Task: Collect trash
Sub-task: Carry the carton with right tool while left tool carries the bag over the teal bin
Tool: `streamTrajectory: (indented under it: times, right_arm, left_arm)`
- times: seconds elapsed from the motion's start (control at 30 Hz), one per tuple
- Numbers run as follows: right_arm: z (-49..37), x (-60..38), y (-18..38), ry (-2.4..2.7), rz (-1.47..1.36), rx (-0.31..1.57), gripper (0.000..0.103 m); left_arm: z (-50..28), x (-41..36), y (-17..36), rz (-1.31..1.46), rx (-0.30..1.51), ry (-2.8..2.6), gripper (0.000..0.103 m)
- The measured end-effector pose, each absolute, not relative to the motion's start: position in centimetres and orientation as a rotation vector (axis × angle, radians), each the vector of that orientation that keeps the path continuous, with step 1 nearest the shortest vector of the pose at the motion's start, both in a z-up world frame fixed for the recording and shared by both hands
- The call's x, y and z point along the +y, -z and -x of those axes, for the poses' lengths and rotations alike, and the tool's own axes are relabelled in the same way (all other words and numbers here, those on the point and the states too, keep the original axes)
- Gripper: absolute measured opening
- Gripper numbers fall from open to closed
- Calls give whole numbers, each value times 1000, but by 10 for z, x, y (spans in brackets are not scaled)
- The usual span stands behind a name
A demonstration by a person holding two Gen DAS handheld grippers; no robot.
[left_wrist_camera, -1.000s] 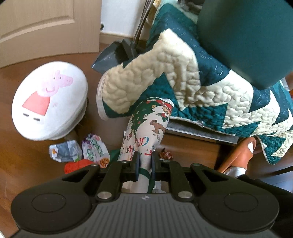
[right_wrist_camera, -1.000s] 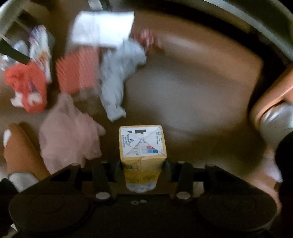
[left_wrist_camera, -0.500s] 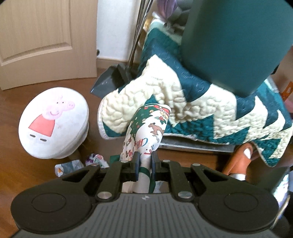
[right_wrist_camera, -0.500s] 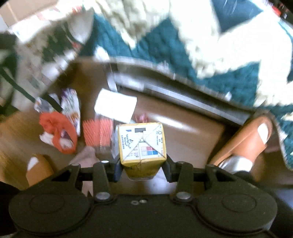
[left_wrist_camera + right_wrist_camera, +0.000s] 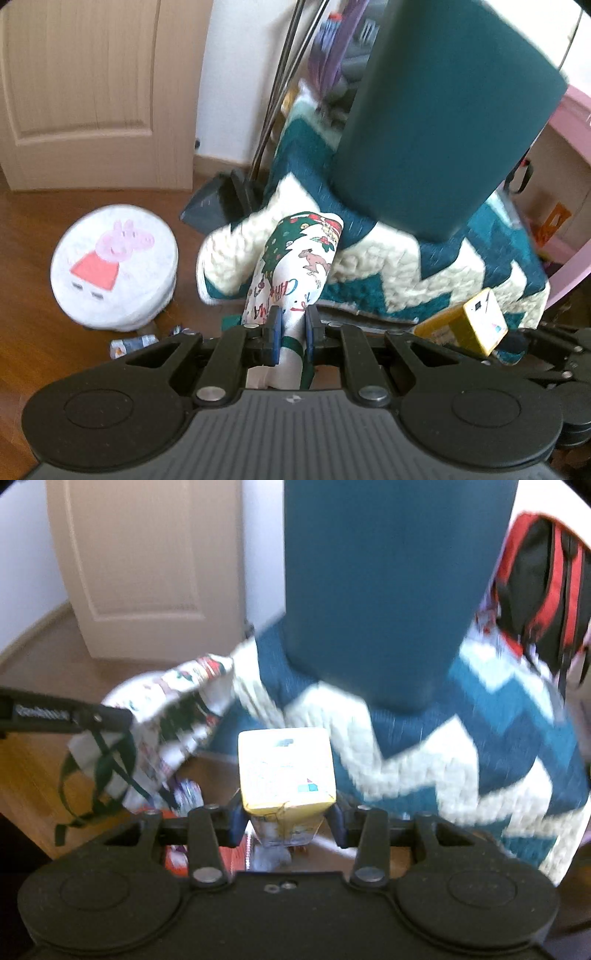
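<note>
My left gripper [image 5: 290, 332] is shut on the edge of a Christmas-print bag [image 5: 295, 266] and holds it up off the floor. The bag also shows at the left of the right wrist view [image 5: 166, 716], hanging with green handles. My right gripper [image 5: 288, 821] is shut on a yellow carton [image 5: 286, 768], raised above the floor to the right of the bag. The carton and the right gripper also show in the left wrist view [image 5: 469, 321]. A few wrappers [image 5: 129, 341] lie on the wood floor below.
A round Peppa Pig stool [image 5: 114, 273] stands at left. A teal-and-cream quilt [image 5: 406, 266] covers a bed ahead, with a teal cushion [image 5: 443, 110] above. A dark dustpan [image 5: 218, 203] leans by the closed door [image 5: 92, 92]. A red-black backpack [image 5: 539, 583] hangs at right.
Both grippers have risen from the floor. The right gripper with the carton swung up from the litter toward the bag. The floor trash dropped out of most of the view.
</note>
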State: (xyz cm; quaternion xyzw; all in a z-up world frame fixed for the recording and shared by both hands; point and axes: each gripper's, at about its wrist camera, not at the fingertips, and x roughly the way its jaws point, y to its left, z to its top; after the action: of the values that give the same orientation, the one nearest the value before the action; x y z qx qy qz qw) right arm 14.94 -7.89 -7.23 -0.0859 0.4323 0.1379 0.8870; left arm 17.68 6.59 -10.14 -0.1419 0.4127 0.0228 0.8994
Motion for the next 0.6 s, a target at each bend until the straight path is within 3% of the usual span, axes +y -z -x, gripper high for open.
streamTrajectory:
  times: [0.6]
  right_arm:
    - [-175, -113, -153, -333, 210, 409, 42]
  left_arm:
    - [-190, 42, -116, 211, 527, 36, 12]
